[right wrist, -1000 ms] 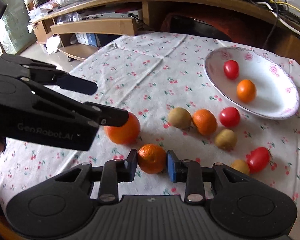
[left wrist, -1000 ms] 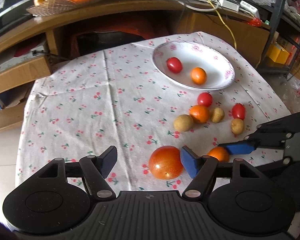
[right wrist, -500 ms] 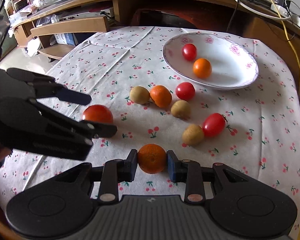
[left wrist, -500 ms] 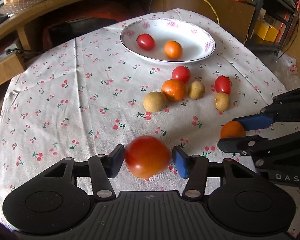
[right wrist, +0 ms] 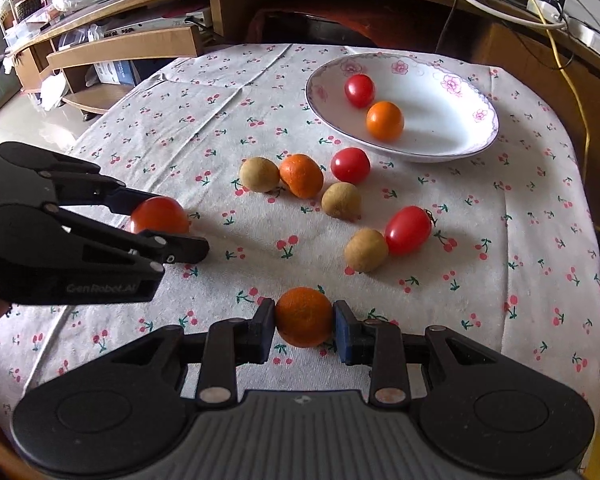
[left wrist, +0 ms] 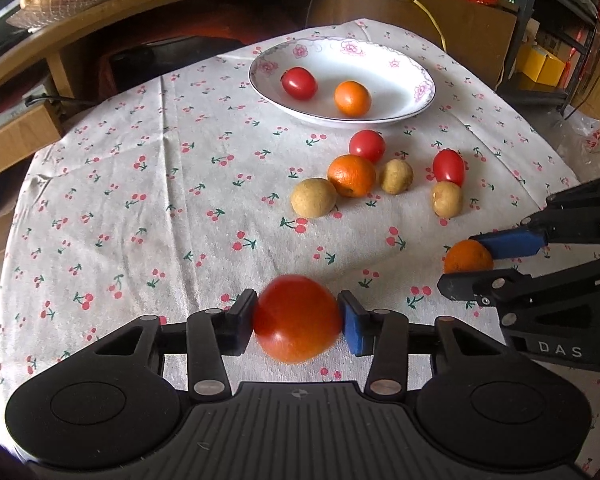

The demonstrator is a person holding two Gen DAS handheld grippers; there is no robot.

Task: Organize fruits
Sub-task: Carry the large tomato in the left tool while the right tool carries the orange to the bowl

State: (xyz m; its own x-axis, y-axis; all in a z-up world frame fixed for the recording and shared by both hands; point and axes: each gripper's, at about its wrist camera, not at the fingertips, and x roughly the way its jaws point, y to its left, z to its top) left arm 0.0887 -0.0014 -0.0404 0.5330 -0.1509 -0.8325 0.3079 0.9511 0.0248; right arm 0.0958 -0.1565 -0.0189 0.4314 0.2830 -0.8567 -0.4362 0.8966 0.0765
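Plate [left wrist: 422, 92] lies ahead of both grippers, nearer the right's side. Left gripper [left wrist: 298, 320] is closing on the large tomato [left wrist: 296, 318]; right gripper [right wrist: 304, 324] clamps a small orange [right wrist: 303, 322], both over the counter [left wrist: 140, 200].

wide bare tablecloth [left wrist: 140, 184] left of the fruit, loose fruit cluster [left wrist: 356, 176] blocking the straight path to the bowl [left wrist: 420, 80], open room inside bowl right of its two fruits, wooden shelf edge [left wrist: 220, 4] close behind
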